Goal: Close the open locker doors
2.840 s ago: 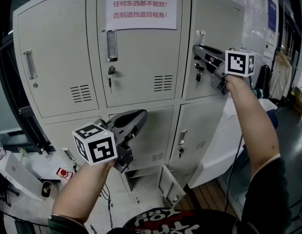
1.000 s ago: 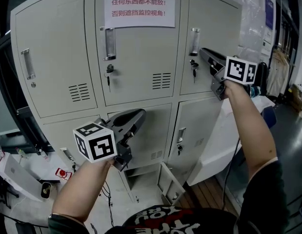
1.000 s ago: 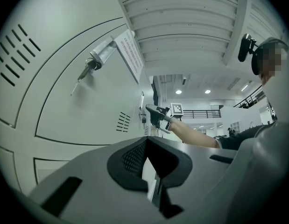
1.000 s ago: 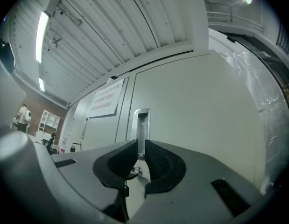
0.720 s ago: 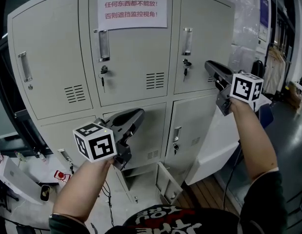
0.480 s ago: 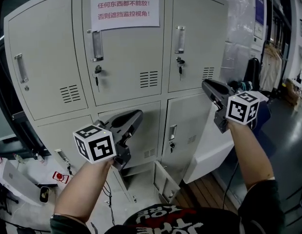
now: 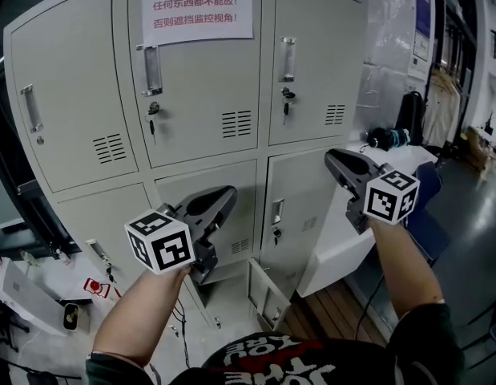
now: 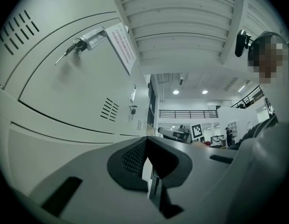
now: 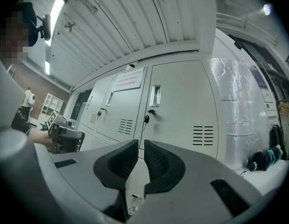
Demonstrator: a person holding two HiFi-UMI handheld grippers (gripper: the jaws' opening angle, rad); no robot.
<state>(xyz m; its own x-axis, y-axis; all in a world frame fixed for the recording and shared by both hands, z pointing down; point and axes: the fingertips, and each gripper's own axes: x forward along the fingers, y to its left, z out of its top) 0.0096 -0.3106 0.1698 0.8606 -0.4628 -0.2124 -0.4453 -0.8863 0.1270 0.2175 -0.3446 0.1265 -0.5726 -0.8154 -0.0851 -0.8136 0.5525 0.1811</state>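
Left tool is staying clenched, right tool barely parted, both empty; bottom locker door is hanging open, probably needing a push next.

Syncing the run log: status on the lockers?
Left tool shut, empty. Right tool slightly apart, empty. Bottom middle locker door open, neither tool on it. Nothing seen blocking its swing.

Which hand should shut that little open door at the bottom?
Probably the left. The left gripper hangs close above the open bottom door; the right gripper is higher and farther off.
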